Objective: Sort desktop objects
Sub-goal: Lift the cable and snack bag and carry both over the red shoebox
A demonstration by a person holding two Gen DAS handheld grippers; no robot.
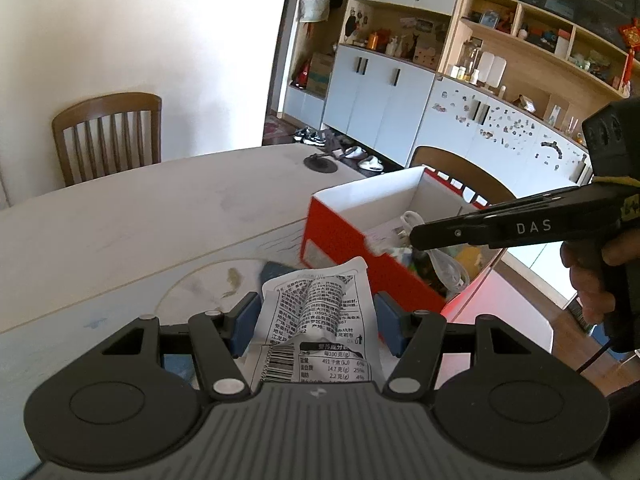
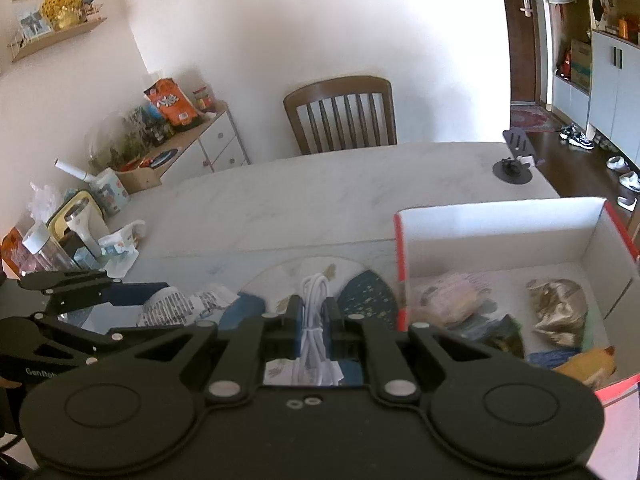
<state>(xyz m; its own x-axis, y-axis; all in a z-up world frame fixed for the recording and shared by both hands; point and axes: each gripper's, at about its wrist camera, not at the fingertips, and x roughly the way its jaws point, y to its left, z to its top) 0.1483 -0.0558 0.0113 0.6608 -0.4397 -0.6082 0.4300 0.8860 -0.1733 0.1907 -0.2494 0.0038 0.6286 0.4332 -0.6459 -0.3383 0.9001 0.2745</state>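
Pale worktop (image 2: pixel 320 200), red box (image 2: pixel 500 216) with white inside at its right end, several wrapped items already in it. My left tongs (image 1: pixel 316 320) grip a crumpled printed snack packet (image 1: pixel 320 308), just short of the box. My right tongs (image 2: pixel 314 316) are clamped on a coiled white cable (image 2: pixel 314 292), beside the box wall. Risk: the limp packet slips out, or the cable loops snag the rim.

"DAS" on the right tongs (image 1: pixel 412 236), "GenRob" on the left tongs (image 2: pixel 132 300), "100", "491", "14.7" on the snack packet (image 1: pixel 316 312)
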